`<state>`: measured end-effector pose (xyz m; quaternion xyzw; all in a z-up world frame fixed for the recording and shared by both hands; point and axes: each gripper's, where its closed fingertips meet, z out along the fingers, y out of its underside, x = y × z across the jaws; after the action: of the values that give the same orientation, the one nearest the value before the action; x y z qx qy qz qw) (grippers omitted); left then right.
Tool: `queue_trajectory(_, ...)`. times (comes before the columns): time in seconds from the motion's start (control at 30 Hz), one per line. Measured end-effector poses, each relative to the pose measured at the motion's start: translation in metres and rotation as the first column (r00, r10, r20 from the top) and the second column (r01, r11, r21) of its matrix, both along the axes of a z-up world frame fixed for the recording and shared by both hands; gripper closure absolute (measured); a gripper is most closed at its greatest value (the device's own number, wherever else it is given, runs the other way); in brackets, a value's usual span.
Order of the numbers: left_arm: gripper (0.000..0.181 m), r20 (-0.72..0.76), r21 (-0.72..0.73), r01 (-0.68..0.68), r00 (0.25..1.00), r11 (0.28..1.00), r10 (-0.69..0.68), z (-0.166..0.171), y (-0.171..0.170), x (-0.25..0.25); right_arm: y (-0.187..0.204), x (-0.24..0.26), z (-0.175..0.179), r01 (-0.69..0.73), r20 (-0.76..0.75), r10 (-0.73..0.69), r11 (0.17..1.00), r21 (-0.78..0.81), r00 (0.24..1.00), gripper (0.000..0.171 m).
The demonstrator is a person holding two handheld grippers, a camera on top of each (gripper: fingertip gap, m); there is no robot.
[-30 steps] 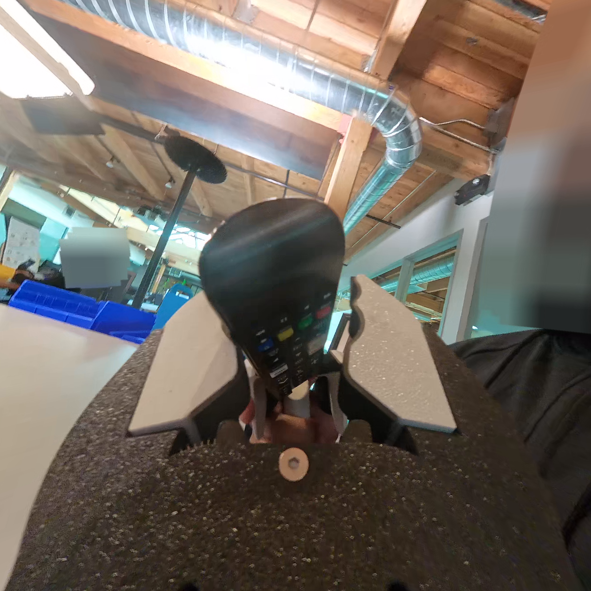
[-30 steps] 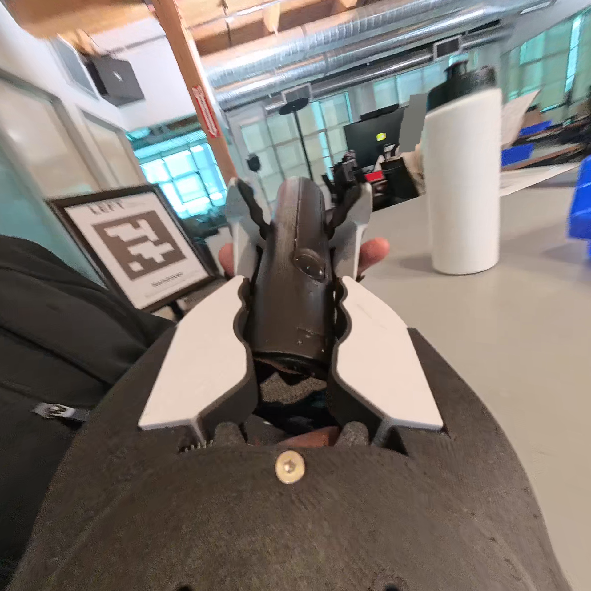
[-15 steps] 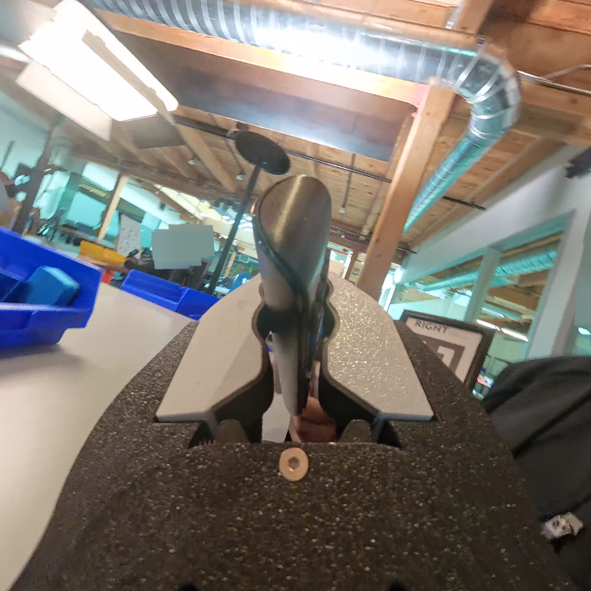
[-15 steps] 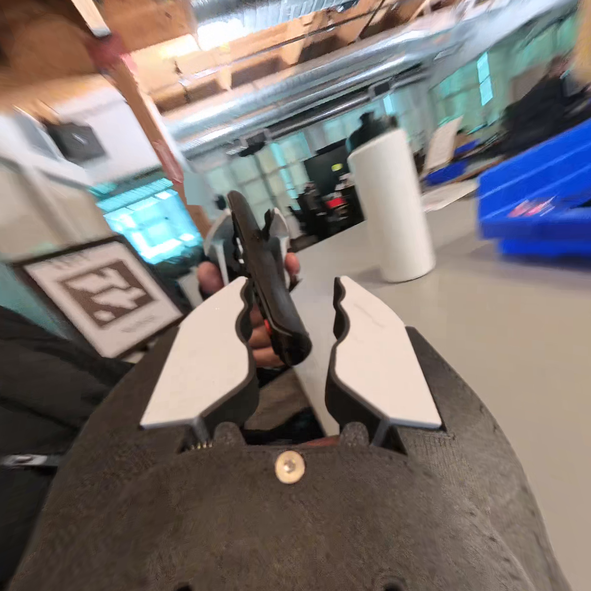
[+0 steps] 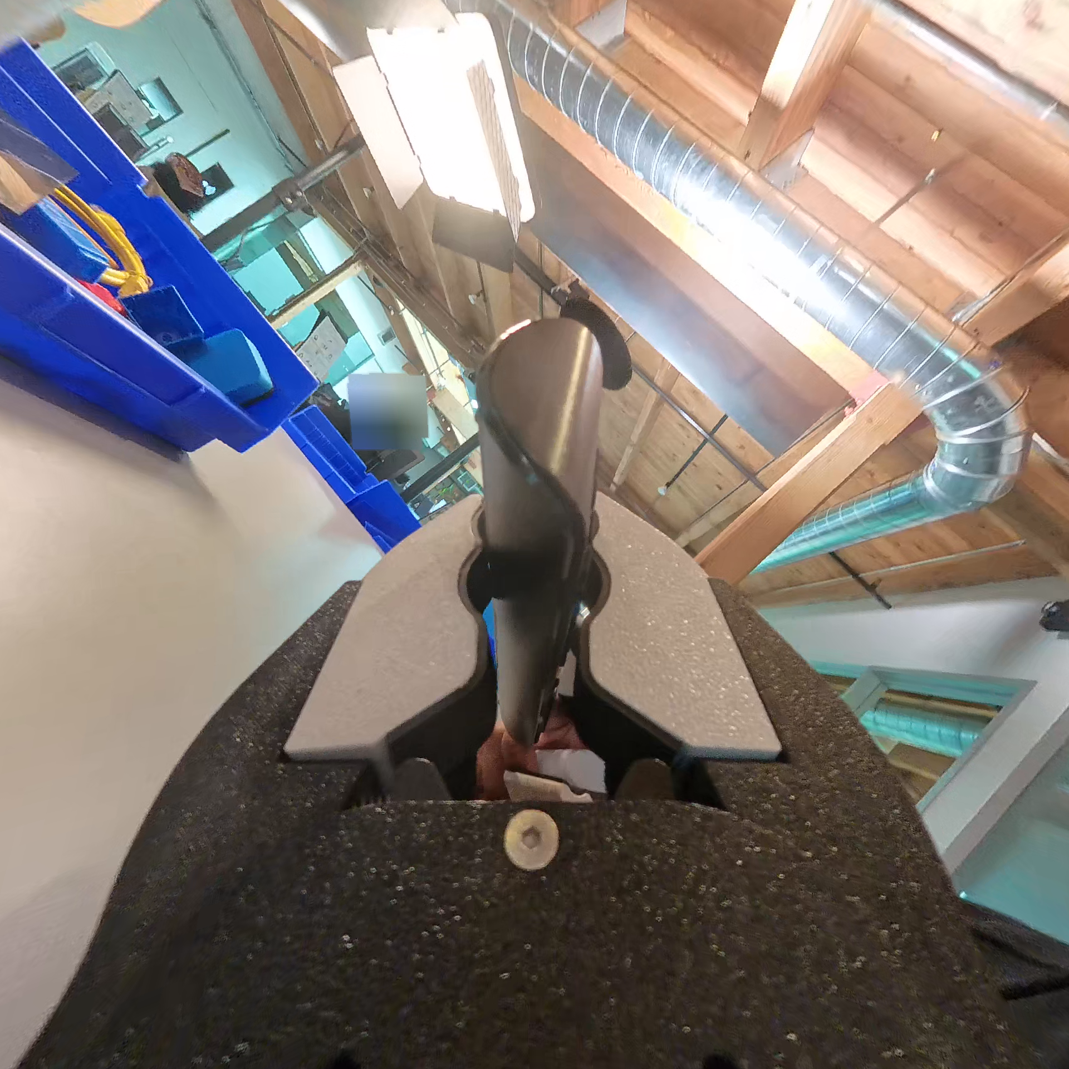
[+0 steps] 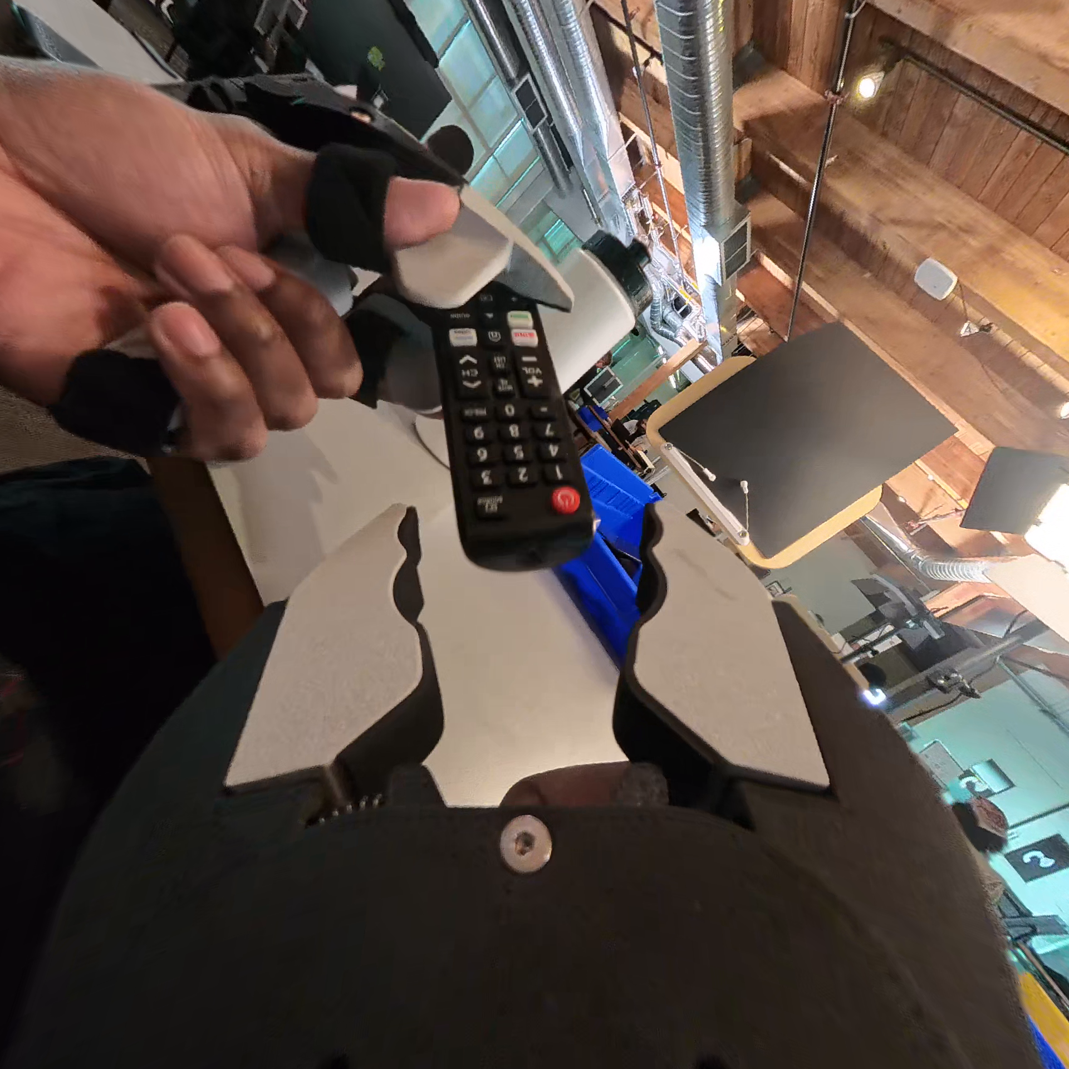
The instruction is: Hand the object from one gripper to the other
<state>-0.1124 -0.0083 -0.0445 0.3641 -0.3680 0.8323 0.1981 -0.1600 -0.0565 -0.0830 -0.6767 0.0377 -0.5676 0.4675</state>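
Note:
A black remote control (image 5: 532,416) stands edge-on between the fingers of my left gripper (image 5: 535,520), which is shut on its lower part. In the right wrist view the remote (image 6: 509,428) faces me button side up, held at its far end by the left gripper's white fingers (image 6: 457,260) and a person's hand (image 6: 144,231). My right gripper (image 6: 526,515) is open and empty. The remote's near end with the red button hangs over the gap at its fingertips, touching neither finger.
A white table (image 5: 115,578) carries blue bins (image 5: 115,324) with small parts. In the right wrist view a white bottle with a black cap (image 6: 596,301), a blue bin (image 6: 607,578) and a black board on a stand (image 6: 798,439) lie beyond the remote. My hands' fingertips stand some 9 cm from each other.
The right gripper opened and let go of the remote; the left gripper shut on it. The remote has drawn away from the right fingers and both views have tilted.

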Motion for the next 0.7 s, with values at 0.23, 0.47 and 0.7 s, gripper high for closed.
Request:
queue_trajectory(0.23,0.154,0.173,0.121,-0.025,0.985,0.992,0.004,0.003,-0.029,-0.027,0.002,0.011,-0.016,0.096,-0.058,-0.101,0.992,-0.085,0.993,0.099)
queue_trajectory(0.47,0.154,0.303,0.21,-0.022,0.952,0.978,-0.044,-0.001,-0.059,-0.058,-0.01,0.02,-0.02,0.191,-0.075,-0.199,0.976,-0.109,0.977,0.104)
queue_trajectory(0.7,0.153,0.43,0.308,-0.111,0.902,0.945,-0.034,-0.004,-0.067,-0.066,-0.023,0.03,-0.024,0.301,-0.029,-0.311,0.937,-0.177,0.95,0.106)
